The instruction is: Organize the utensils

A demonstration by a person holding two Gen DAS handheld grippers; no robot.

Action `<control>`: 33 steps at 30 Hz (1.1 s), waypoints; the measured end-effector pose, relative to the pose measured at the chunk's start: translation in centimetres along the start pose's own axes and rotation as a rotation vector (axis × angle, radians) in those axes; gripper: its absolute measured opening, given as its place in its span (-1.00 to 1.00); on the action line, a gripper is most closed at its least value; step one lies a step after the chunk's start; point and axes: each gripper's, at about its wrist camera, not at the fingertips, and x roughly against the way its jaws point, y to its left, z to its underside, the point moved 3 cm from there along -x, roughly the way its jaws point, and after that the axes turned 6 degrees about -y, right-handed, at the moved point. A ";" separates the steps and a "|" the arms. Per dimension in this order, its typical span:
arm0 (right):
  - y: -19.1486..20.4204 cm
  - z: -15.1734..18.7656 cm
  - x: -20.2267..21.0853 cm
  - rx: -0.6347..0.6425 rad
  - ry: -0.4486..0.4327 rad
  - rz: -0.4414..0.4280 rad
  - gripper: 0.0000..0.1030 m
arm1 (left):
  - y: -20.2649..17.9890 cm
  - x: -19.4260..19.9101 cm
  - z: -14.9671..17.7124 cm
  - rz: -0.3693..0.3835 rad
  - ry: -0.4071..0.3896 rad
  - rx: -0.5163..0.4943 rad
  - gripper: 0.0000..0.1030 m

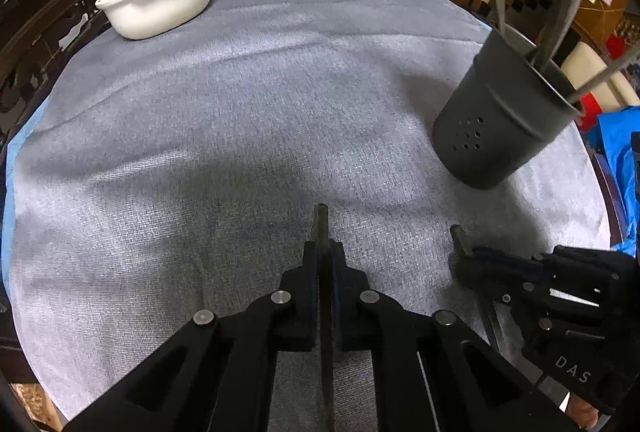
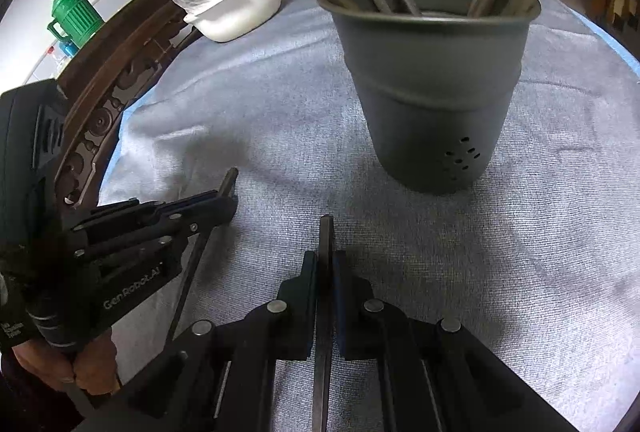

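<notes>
We see our left gripper (image 1: 325, 252) clamped on a thin dark utensil (image 1: 321, 228) poking past its tips. Ahead to its right stands the grey holder (image 1: 496, 128); the right gripper (image 1: 480, 256) is just beside.

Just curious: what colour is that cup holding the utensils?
The utensil holder is dark grey, clearest in the right wrist view.

Left gripper (image 1: 325, 256) and right gripper (image 2: 324, 264) side by side (fingers closed, each clamping something thin).
</notes>
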 end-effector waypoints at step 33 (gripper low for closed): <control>3.2 2.1 23.8 0.013 -0.672 -0.087 -0.87 | -3.3 23.4 -0.2 0.106 -0.648 0.057 -0.89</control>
